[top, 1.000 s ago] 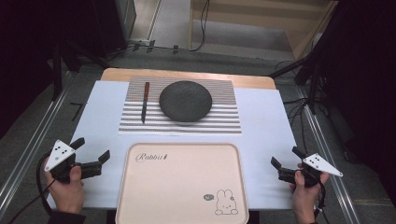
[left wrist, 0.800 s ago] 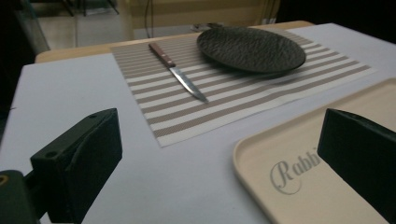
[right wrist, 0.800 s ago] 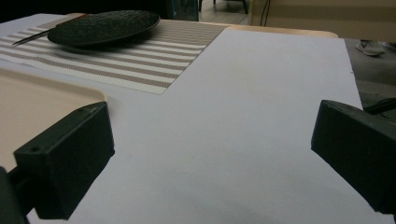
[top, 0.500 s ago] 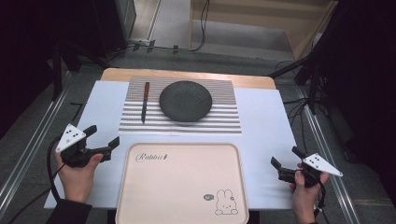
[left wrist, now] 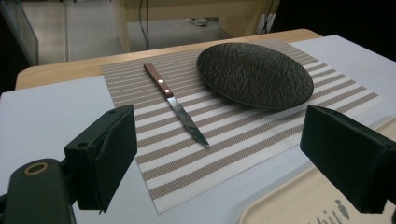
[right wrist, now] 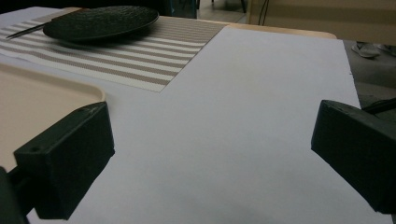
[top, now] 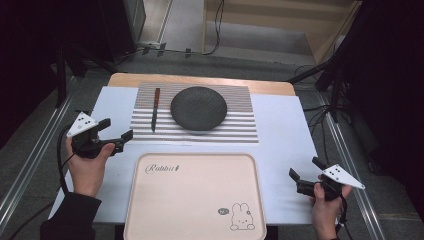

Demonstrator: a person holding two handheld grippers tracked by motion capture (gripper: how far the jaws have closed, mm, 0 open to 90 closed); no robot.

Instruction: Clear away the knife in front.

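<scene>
Beside the dark plate (top: 198, 108), a knife (top: 155, 109) lies on the striped placemat (top: 240, 131).

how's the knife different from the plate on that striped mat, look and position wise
The knife is long and thin, with a brown riveted handle and a bare metal blade; the plate is round, dark and rough-textured all over. The knife lies on the left part of the striped mat, handle toward the far edge, while the plate sits near the mat's middle. Both lie flat on the mat, apart from each other, with neither gripper touching them.
</scene>
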